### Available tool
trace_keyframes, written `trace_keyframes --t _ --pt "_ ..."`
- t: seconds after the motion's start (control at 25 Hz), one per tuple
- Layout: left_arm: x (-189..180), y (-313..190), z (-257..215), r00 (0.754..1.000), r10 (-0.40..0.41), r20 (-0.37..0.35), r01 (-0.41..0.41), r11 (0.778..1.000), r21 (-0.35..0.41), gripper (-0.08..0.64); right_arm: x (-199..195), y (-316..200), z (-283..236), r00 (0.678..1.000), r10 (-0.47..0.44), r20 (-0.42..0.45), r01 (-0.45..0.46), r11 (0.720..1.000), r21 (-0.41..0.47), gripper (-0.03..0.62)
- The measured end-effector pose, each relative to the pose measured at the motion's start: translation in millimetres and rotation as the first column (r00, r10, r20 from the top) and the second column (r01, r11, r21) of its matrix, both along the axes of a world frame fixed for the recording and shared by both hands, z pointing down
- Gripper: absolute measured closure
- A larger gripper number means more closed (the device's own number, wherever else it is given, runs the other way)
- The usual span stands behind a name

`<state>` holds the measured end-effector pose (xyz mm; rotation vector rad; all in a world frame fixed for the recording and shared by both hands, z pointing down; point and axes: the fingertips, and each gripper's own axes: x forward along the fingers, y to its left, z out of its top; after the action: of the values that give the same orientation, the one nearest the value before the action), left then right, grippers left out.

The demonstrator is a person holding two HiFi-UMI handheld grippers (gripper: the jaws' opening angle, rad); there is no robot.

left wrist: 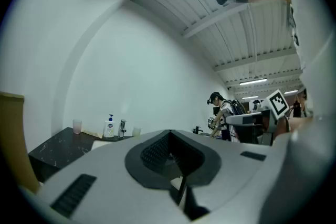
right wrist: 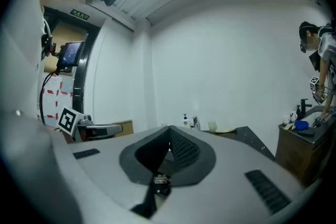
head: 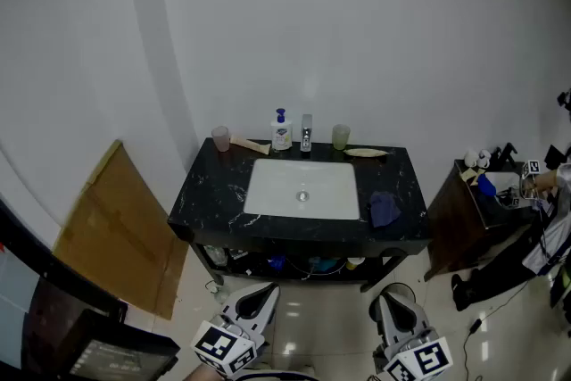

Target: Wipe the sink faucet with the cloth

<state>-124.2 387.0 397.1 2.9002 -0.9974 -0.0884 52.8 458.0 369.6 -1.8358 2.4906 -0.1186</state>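
A black marble counter (head: 210,192) holds a white sink (head: 268,196) against the wall. The chrome faucet (head: 306,134) stands behind the basin, next to a soap bottle (head: 282,131). A dark blue cloth (head: 384,209) lies crumpled on the counter right of the sink. My left gripper (head: 261,295) and right gripper (head: 390,304) hang low in the head view, well short of the counter, both shut and holding nothing. The left gripper (left wrist: 169,131) sees the faucet (left wrist: 122,127) far off to its left. Ahead of the right gripper (right wrist: 169,127) the faucet (right wrist: 195,123) stands small and distant.
A pink cup (head: 220,138) and a green cup (head: 340,136) flank the faucet. A cardboard sheet (head: 116,227) leans on the wall at left. A dark side table (head: 477,214) with small items stands at right, a person (head: 553,219) beside it. Clutter fills the shelf (head: 294,263) under the counter.
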Motion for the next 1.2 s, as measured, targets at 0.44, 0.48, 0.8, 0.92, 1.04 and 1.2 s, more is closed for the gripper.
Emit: trace_keyframes --t 0.44,0.48,0.8,0.92,1.04,1.2 --pt "32.8 -2.2 6.3 0.997 -0.073 0.022 0.073 0.996 -0.048 0.563 27.8 -14.3 27.4 0.996 -0.089 0.021 0.090 0.995 -0.040 0.588" --pt "34.7 -5.0 9.1 0.997 -0.073 0.026 0.074 0.996 -0.054 0.563 29.4 -16.6 28.6 0.995 -0.094 0.024 0.095 0.995 -0.042 0.588" --pt "55.6 -72.6 4.8 0.999 -0.042 0.017 0.042 0.998 -0.048 0.563 40.5 -77.7 29.1 0.995 -0.100 0.027 0.101 0.993 -0.063 0.588" --pt "57.7 -116.3 -0.7 1.000 -0.030 0.006 0.030 0.998 -0.058 0.563 34.7 -119.3 23.3 0.995 -0.101 0.013 0.102 0.992 -0.076 0.588" --pt "61.3 -163.5 -12.6 1.000 0.000 -0.008 -0.001 0.998 -0.068 0.563 26.5 -168.5 4.6 0.994 -0.105 0.005 0.105 0.991 -0.082 0.588" --pt "64.9 -223.5 -21.5 0.998 0.056 -0.010 -0.057 0.996 -0.069 0.563 9.5 -235.0 -11.0 0.994 -0.108 0.007 0.108 0.991 -0.083 0.588"
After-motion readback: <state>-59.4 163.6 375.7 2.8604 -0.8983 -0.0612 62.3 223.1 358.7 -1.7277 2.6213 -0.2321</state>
